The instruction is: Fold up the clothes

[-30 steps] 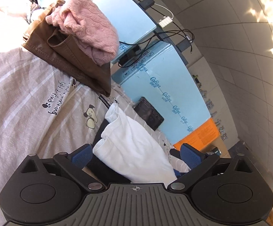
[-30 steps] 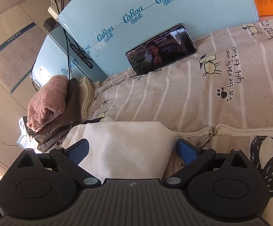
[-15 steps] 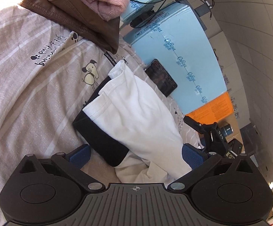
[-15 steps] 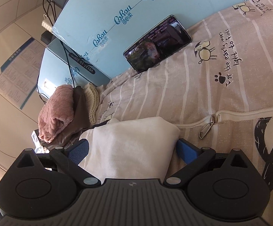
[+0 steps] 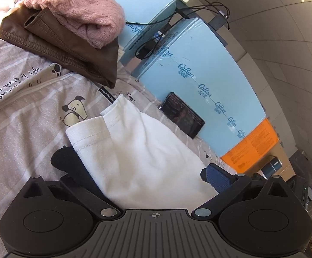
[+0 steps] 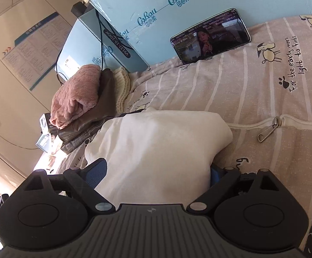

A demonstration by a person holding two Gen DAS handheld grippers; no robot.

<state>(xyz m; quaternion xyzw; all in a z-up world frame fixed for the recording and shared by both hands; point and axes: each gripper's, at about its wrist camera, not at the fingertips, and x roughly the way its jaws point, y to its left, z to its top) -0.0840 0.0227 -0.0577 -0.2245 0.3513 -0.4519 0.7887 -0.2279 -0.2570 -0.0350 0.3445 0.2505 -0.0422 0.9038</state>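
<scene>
white cotton fills the gap of both claws: the folded white cotton garment (image 5: 138, 157) lies on the striped beige bed cover with dog and paw prints (image 5: 20, 116), its near part between the fingers. the left claw (image 5: 143, 178) stands wide apart around the cloth, its right blue pad (image 5: 218, 177) clear of the fabric and its left pad hidden behind the fold, so i cannot tell whether it grips. the right claw (image 6: 159, 173) is also spread wide, with the garment (image 6: 158, 148) lying between its blue pads (image 6: 97, 171); a grip cannot be confirmed. a black piece of cloth (image 5: 67, 161) pokes out under the garment's hemmed edge. beyond it, a metal zipper pull (image 6: 267, 132) lies on the cover's seam. farther off, toward the bed's far edge, a pink cable-knit sweater (image 5: 82, 10) sits on a folded brown leather jacket (image 5: 59, 47). a black smartphone with a lit screen (image 6: 209, 36) leans against a pale blue cardboard box (image 6: 177, 6) at the far edge.
</scene>
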